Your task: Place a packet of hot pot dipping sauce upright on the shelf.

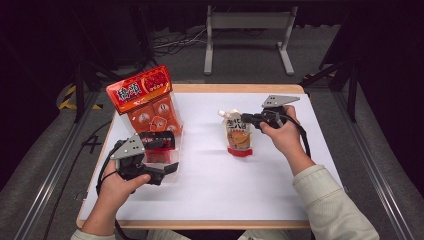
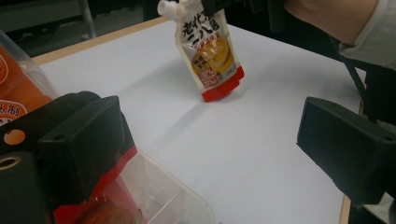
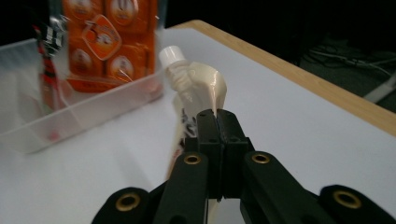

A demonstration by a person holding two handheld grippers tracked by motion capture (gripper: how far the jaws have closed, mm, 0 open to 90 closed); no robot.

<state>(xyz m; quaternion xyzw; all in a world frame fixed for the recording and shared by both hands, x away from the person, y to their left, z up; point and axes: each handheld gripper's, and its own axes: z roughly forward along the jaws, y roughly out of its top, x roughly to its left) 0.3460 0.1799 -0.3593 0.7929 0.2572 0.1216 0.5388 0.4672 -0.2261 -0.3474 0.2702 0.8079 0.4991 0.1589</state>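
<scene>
The right gripper pinches the spout pouch (still outside the clear tray); the left gripper gapes empty beside it.

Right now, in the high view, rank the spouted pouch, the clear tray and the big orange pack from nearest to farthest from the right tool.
1. Spouted pouch: pinched at its top edge by the right tool, mid-table.
2. Orange pack: standing at the tray's far end, left side.
3. Clear tray: left side; its near end, by the left tool, lies farthest. Its far end is about level with the pack, so that part is too close to call.
</scene>
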